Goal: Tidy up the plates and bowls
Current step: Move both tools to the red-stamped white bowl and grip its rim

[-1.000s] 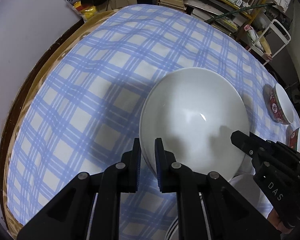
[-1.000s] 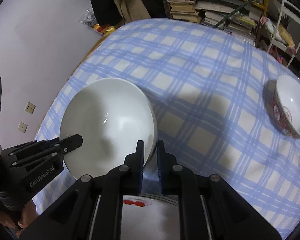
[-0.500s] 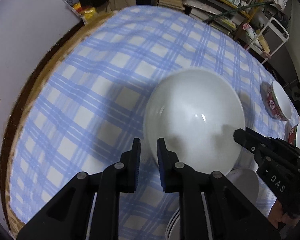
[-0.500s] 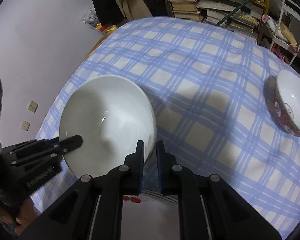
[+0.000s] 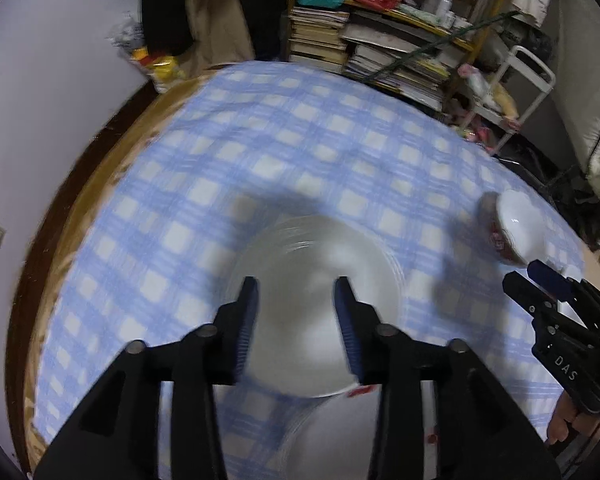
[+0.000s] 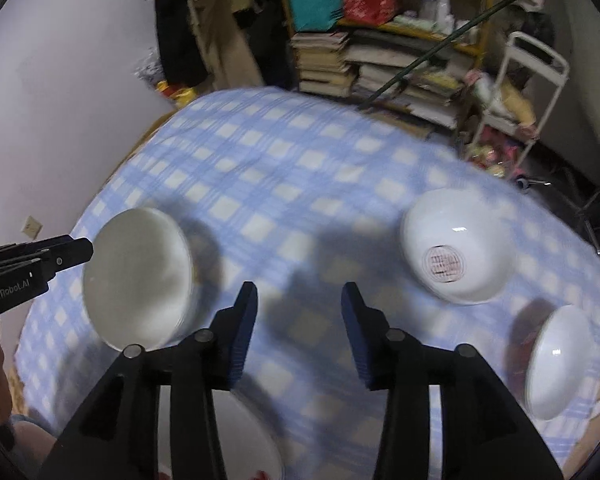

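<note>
Since the earlier frames both grippers have let go of the big white bowl [image 5: 316, 312] & pulled up/away from it; their jaws have just been opening. Before, each one pinched the bowl's rim, left on the near-left edge, right on the near-right edge. Now nothing sits between either pair of fingers.

Left gripper [image 5: 298, 300]: jaws apart, hanging above the bowl, pads not touching it. In the left wrist view the bowl shows thru the gap, resting on the blue-checked tablecloth [image 5: 300, 152]. The bowl's near edge overlaps a white plate w/ red marks [image 5: 340, 432] at the bottom of frame; can't tell if they touch.

Right gripper [image 6: 298, 304]: jaws apart too, over bare cloth, w/ the bowl now off to its left side in the right wrist view [image 6: 140, 280]. The left tool's tip shows at the left edge of that view, right next to the bowl's rim.

Other dishes, right wrist view: a white bowl w/ a red stamp inside [image 6: 456, 248] to the right, tilted on the cloth; another red-outside bowl [image 6: 560, 360] nearer the table's right edge, also tilted. Both well apart from the big bowl.

Both views are motion-blurred. Background: shelf w/ stacked books [image 6: 328, 64] & a white metal cart [image 6: 536, 76] beyond the table.
</note>
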The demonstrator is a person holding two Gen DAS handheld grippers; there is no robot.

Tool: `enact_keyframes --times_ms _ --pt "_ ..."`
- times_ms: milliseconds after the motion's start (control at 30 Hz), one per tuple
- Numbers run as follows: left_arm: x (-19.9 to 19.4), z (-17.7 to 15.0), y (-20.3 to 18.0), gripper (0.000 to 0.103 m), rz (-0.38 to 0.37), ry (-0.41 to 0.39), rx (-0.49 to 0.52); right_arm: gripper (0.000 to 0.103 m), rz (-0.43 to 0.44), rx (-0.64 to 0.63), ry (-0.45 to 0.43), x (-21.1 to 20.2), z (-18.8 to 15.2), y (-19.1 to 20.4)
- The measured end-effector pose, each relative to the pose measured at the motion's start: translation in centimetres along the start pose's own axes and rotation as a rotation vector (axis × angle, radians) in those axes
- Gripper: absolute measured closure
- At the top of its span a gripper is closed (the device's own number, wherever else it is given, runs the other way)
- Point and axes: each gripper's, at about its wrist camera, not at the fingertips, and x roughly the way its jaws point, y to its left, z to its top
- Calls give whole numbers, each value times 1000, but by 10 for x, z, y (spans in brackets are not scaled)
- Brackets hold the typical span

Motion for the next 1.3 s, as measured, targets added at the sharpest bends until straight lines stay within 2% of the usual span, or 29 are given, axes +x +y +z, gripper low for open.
enact_keyframes --times_ms 67,133,200,233,267,300,433,533,667,800,1033,1100,1133,1200,1300 --pt "0 2 -14 51 -27 -16 14 42 -35 5 -26 -8 2 -16" --pt "0 4 -33 45 -17 -31 45 39 -104 -24 -51 -13 3 -27" --pt "1 7 -49 29 -19 -45 74 31 -136 -30 -64 -16 5 -40" --pt "3 9 -58 27 -23 -51 88 27 -133 -19 -66 -18 6 -47" --pt "4 11 -66 26 -26 -54 100 18 -129 0 -67 -18 7 -55" --pt "7 13 -74 26 -26 -49 109 14 -128 15 -72 -19 7 -60" --pt "19 26 -101 26 -44 -20 133 13 -129 82 -92 -24 11 -87" --pt "23 35 -121 26 -19 -33 173 13 -132 114 -85 -23 15 -105" --pt "33 46 -145 26 -20 -25 228 13 -150 131 -70 -19 19 -128" --pt "47 50 -169 26 -20 -7 272 13 -132 166 -49 -12 21 -151" --pt "79 48 -199 27 -35 47 300 26 -110 183 7 11 21 -169" --pt "88 47 -207 27 -43 53 320 38 -95 185 22 19 21 -171" --pt "92 46 -209 29 -43 56 325 41 -93 184 31 22 21 -172" --pt "100 45 -214 47 -35 74 332 48 -88 186 55 32 21 -174" --pt "110 45 -220 56 -76 109 323 59 -77 192 85 45 19 -177"
